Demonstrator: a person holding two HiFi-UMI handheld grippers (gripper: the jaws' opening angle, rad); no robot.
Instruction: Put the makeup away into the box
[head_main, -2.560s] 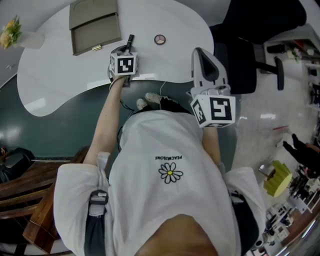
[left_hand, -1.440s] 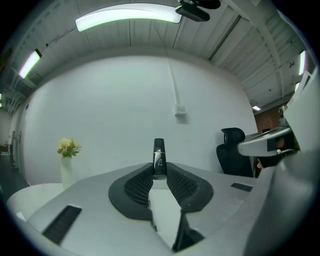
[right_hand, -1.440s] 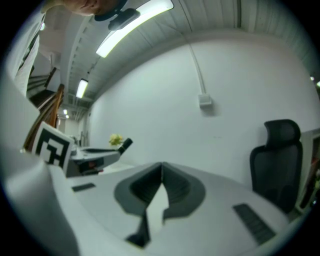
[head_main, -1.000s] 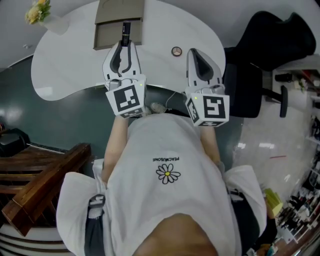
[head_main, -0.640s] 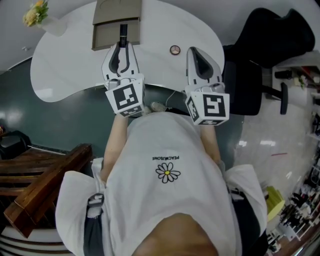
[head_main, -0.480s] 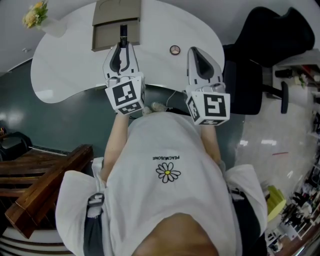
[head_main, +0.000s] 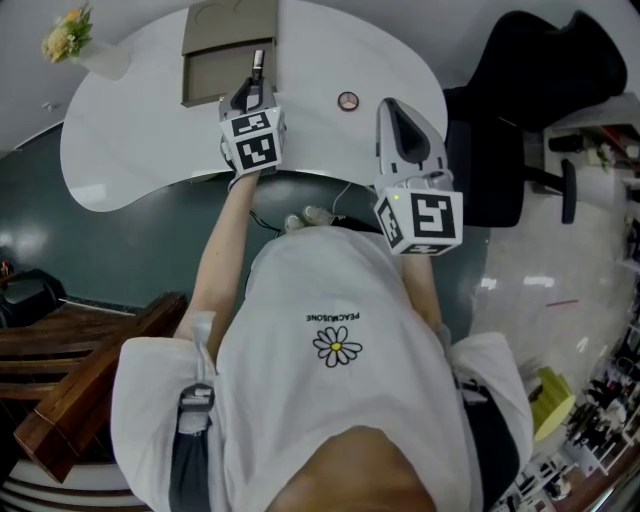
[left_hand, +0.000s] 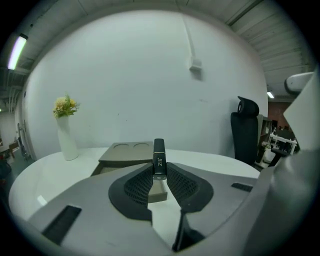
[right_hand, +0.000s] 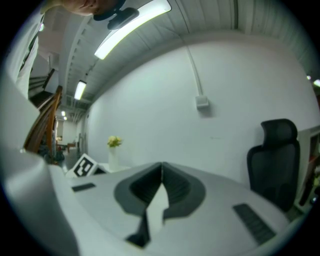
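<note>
Head view: the left gripper (head_main: 256, 84) grips a black lipstick (head_main: 258, 62). Its long axis runs forward from the jaws, toward the open box (head_main: 205, 76) directly ahead. The right gripper (head_main: 394, 106) is farther from the box.

Left gripper view: the lipstick print reads "ZIB".

Right gripper view: jaws closed together, nothing between them.

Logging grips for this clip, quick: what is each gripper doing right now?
Left gripper: shut on the black makeup tube.
Right gripper: jaws together, nothing between them.
</note>
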